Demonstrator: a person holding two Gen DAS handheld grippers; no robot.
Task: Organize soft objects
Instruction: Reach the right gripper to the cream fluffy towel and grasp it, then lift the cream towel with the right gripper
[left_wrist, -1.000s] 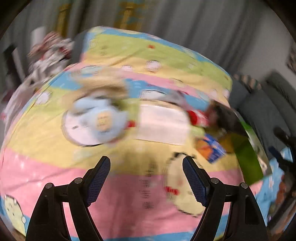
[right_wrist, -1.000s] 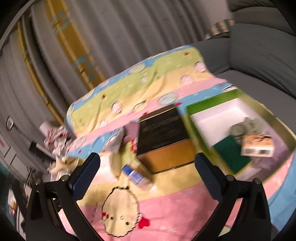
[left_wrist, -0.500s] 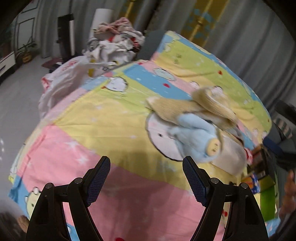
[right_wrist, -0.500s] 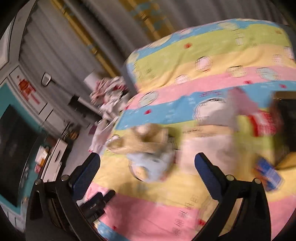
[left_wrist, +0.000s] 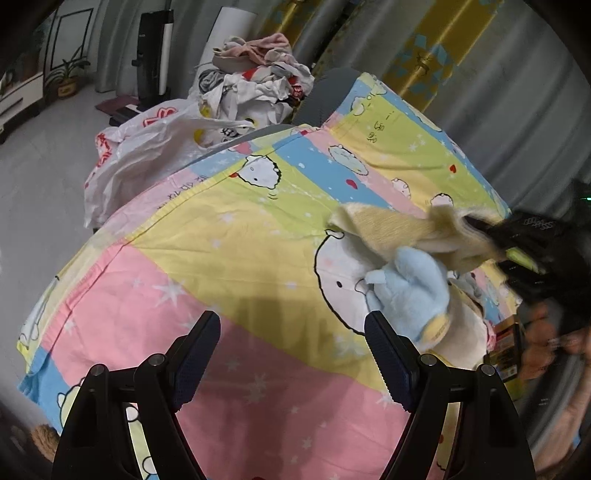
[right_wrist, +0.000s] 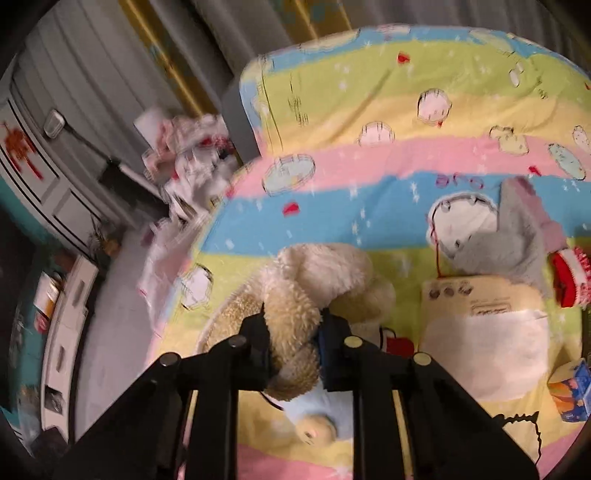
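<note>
A cream fleece cloth lies bunched on the striped cartoon bedsheet. My right gripper is shut on a fold of it; the same shows in the left wrist view, with the cream cloth stretched out. A light blue plush toy lies under and beside the cloth, also low in the right wrist view. My left gripper is open and empty, over the pink stripe, just left of the blue plush.
A pale yellow folded pouch, a grey-and-pink plush, a red-and-white sock and a small blue-orange carton lie to the right. A white plastic bag and a pile of clothes sit past the bed's far edge.
My right gripper swung left from the boxes to the cream cloth and closed on it. My left gripper turned left and moved closer to the blue plush, staying open.
</note>
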